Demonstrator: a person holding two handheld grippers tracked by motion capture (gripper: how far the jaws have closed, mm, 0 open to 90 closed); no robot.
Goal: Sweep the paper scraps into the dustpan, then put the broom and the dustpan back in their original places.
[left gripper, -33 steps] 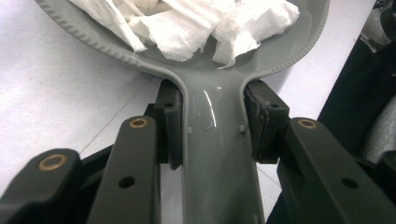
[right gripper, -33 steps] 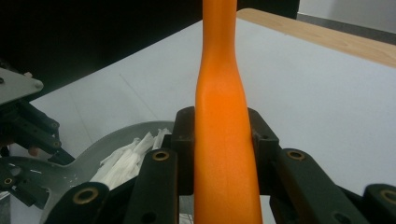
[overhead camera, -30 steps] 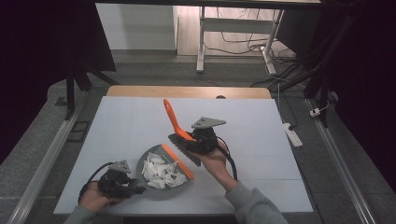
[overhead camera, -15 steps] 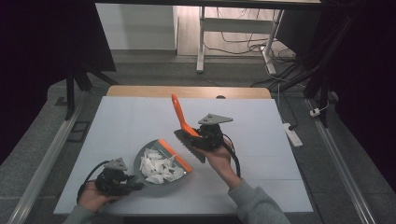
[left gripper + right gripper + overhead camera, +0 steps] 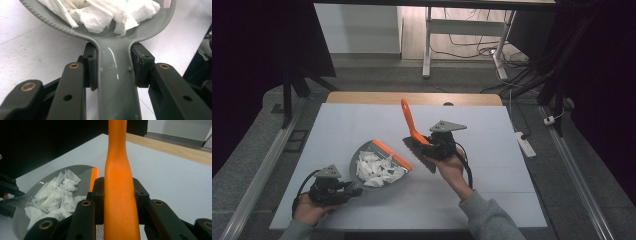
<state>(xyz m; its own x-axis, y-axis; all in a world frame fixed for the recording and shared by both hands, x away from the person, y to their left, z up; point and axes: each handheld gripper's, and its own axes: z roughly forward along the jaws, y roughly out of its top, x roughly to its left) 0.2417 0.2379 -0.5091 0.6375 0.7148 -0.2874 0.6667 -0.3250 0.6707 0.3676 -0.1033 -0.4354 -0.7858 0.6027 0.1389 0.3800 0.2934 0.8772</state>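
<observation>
A grey dustpan (image 5: 362, 152) with an orange lip (image 5: 394, 152) rests at the table's front left, loaded with white paper scraps (image 5: 377, 167). My left gripper (image 5: 347, 191) is shut on its handle (image 5: 116, 75), with a pad (image 5: 92, 67) pressed on each side. In the left gripper view the scraps (image 5: 105, 12) lie just beyond the handle. My right gripper (image 5: 434, 142) is shut on the orange handle (image 5: 120, 182) of a brush (image 5: 409, 120). The brush's dark bristles (image 5: 419, 156) hang just right of the pan's lip, and its handle slants up and away.
The white tabletop (image 5: 492, 150) has a wooden strip (image 5: 412, 97) along its far edge. A white power strip (image 5: 524, 142) lies on the floor by the right edge. Metal rails run along both sides, and desk legs with cables stand beyond the table.
The brush and my right gripper have shifted slightly to the right, off the pan's lip. The dustpan has edged a little away from the front edge. Both grips are unchanged.
</observation>
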